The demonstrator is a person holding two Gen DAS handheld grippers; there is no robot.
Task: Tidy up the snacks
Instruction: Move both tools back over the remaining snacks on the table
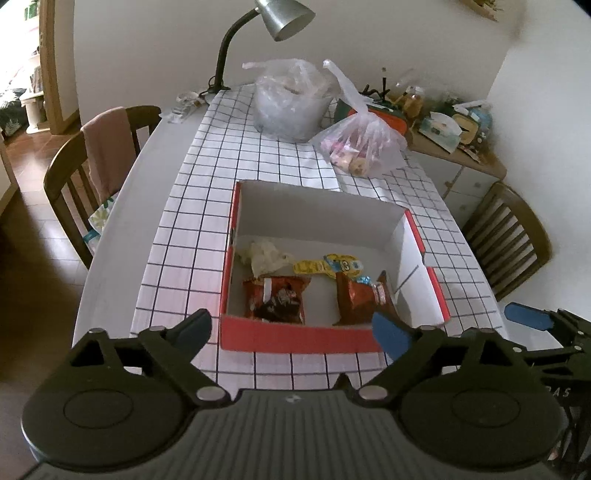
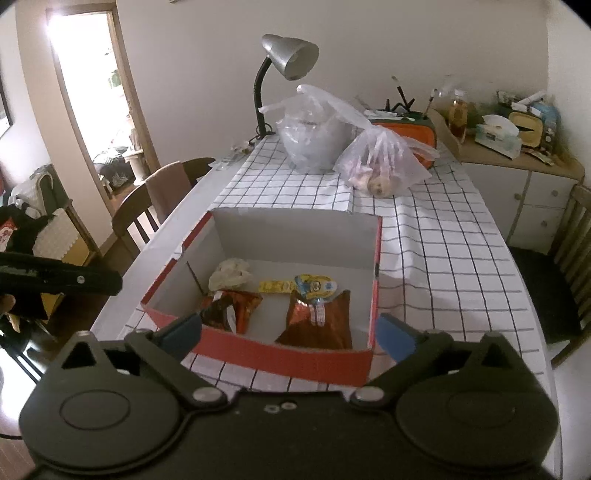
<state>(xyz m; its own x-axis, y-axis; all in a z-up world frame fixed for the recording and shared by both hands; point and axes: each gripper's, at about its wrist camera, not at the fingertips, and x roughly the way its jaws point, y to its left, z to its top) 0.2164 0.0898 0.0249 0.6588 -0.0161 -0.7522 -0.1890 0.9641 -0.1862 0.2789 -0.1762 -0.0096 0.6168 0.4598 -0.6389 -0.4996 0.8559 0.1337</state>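
Two claws: the left gripper (image 1: 291, 330) and the right gripper (image 2: 290, 332) both have jaws spread wide, nothing between them, poised over the near edge of the box.
Box (image 1: 295, 338): red outside, white inside, on the checked cloth (image 1: 192, 229).
Snacks: two orange-brown packets (image 1: 275, 297) (image 1: 364, 299), a yellow wrapper (image 1: 332, 264) and a crumpled pale bag (image 1: 262, 254) lie inside.
Behind: two plastic bags (image 1: 364, 146) (image 1: 290, 99), lamp (image 1: 284, 18).

Open-topped box (image 1: 295, 341), free floor between two brown packets (image 1: 275, 301); bags (image 1: 364, 146) behind
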